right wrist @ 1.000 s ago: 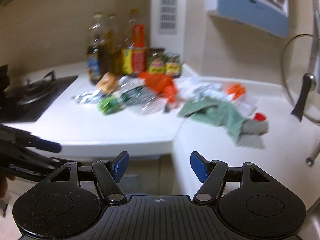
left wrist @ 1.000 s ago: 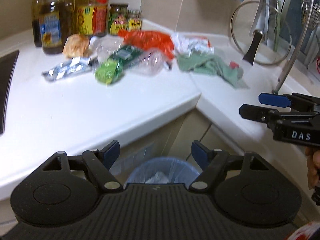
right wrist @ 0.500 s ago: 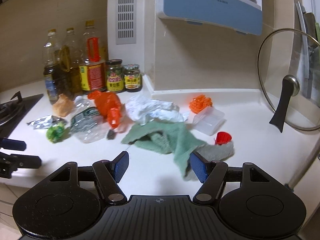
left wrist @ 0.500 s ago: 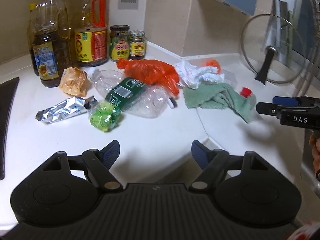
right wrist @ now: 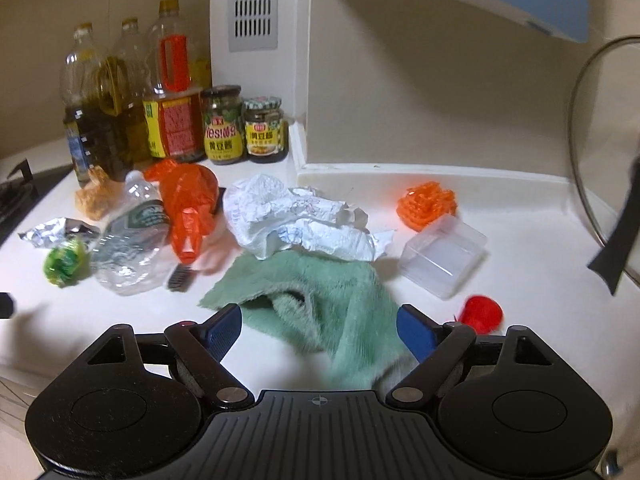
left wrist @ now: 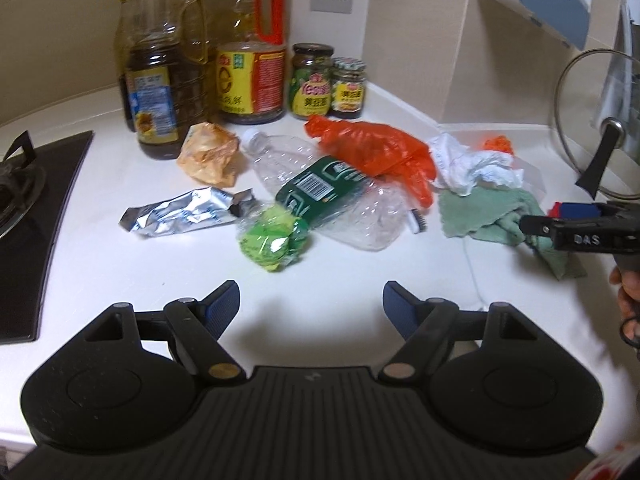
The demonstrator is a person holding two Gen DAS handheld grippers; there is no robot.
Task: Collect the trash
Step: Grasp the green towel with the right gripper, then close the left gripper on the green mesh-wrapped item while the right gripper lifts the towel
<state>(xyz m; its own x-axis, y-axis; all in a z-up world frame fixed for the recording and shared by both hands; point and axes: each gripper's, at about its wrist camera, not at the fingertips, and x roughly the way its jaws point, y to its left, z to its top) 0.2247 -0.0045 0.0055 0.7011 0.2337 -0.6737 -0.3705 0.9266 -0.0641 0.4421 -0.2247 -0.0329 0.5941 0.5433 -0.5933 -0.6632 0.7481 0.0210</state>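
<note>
left tool (left wrist: 311,304): black, blue pads | right tool (right wrist: 319,326): same, "DAS" lettering

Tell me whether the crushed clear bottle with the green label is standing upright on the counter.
No: the crushed bottle lies on its side on the white counter, partly under the orange plastic bag.

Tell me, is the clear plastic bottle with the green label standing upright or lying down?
Lying down. The plastic bottle rests on its side on the counter, crushed, its neck pointing toward the oil bottles.
</note>
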